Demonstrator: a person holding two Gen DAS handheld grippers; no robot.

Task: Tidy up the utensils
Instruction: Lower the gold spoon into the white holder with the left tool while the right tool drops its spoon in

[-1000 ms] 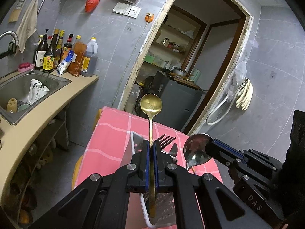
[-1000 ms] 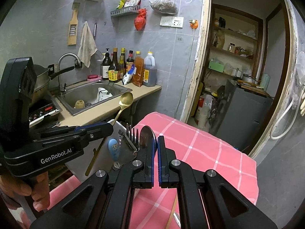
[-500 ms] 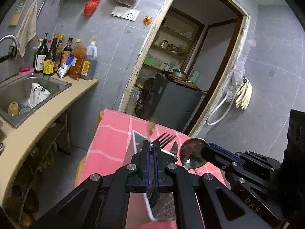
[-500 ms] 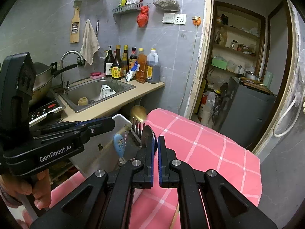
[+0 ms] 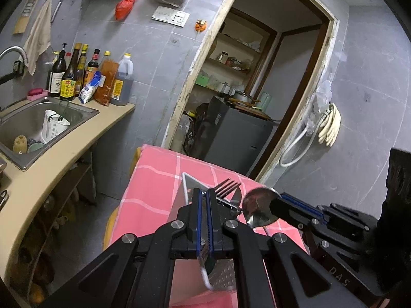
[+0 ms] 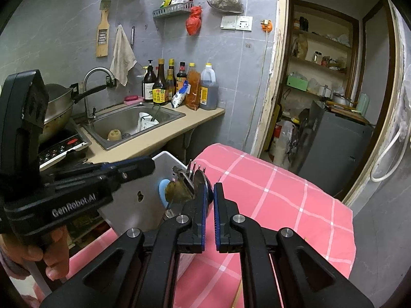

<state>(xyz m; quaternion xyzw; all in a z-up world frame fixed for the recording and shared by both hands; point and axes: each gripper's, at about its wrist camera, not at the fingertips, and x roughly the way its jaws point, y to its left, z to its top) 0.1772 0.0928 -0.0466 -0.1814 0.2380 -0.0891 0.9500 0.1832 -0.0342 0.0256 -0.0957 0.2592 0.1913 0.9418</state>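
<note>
A white utensil holder (image 5: 186, 182) (image 6: 143, 179) stands on the pink checked table (image 5: 159, 174) (image 6: 269, 192). It holds a fork (image 5: 228, 186) (image 6: 195, 166), a blue-handled piece (image 6: 162, 187) and a gold spoon (image 6: 177, 191), whose bowl leans inside the rim. My left gripper (image 5: 204, 205) (image 6: 151, 165) hangs shut just over the holder with nothing seen between its pads. A silver spoon (image 5: 259, 205) (image 6: 203, 179) stands bowl up in the holder. My right gripper (image 6: 210, 195) (image 5: 280, 201) pinches that bowl's edge at its fingertips, with a narrow gap between the pads.
Left of the table runs a beige counter (image 5: 59, 164) with a steel sink (image 6: 133, 125), a row of bottles (image 6: 179, 87) and a wok on a cooker (image 6: 56, 107). A doorway with a grey cabinet (image 5: 231, 138) lies beyond the table. A person's hand (image 6: 54, 256) grips the left tool.
The gold spoon, upright between the left pads a second ago, has slid down into the holder. The gap between the right pads looks slightly wider. Neither hand has shifted.
</note>
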